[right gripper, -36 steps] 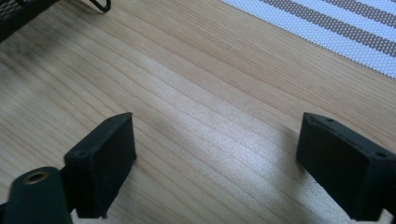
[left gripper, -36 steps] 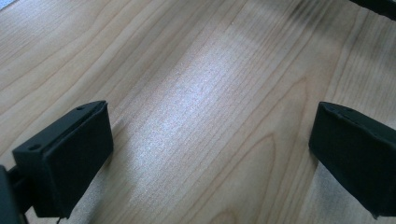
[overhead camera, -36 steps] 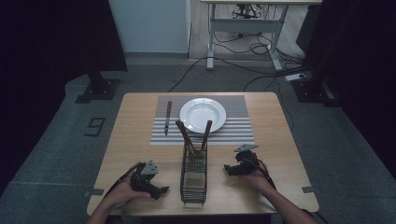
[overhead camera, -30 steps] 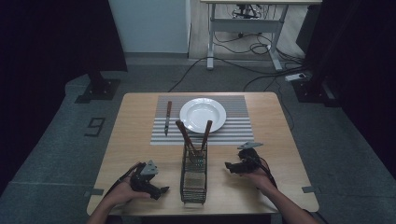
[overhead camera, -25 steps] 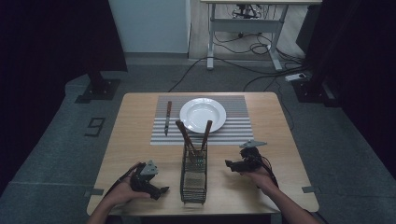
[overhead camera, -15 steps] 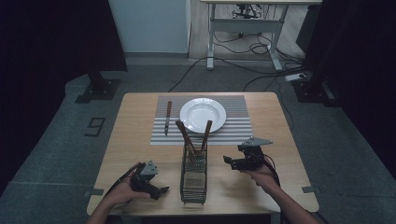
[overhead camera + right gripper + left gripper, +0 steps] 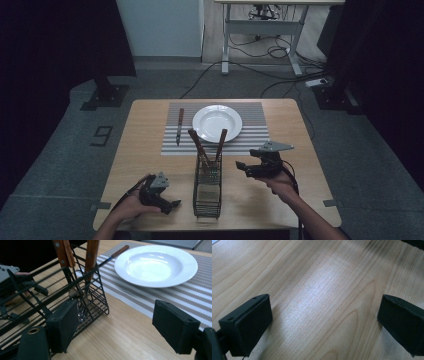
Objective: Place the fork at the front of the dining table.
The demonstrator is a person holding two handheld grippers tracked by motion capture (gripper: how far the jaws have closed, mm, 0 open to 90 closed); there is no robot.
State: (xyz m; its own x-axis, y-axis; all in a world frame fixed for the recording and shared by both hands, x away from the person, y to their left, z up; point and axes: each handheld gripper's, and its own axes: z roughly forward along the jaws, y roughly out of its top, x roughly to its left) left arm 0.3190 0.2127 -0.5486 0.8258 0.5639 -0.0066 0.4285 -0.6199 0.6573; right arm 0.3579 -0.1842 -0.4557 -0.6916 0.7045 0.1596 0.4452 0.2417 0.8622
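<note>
wooden-handled utensils (image 7: 209, 145) judged light, stiff, best taken high on the handle | wire caddy (image 7: 207, 186) tippable | right gripper (image 7: 242, 166) closing slightly, empty | left gripper (image 7: 172, 205) spread, empty, low over desk (image 7: 145, 150)

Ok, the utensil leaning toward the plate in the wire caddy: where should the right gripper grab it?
Take the wooden handle above the wire caddy rim, likely from the right gripper side. It sticks up clear and tilts away from its neighbours; the lower part sits inside the mesh.

The high view looked forward and down over the whole desk (image 7: 150, 130). The right gripper view sat low and close, sharing the plate (image 7: 156, 265) and wire basket (image 7: 85, 300) with it.
</note>
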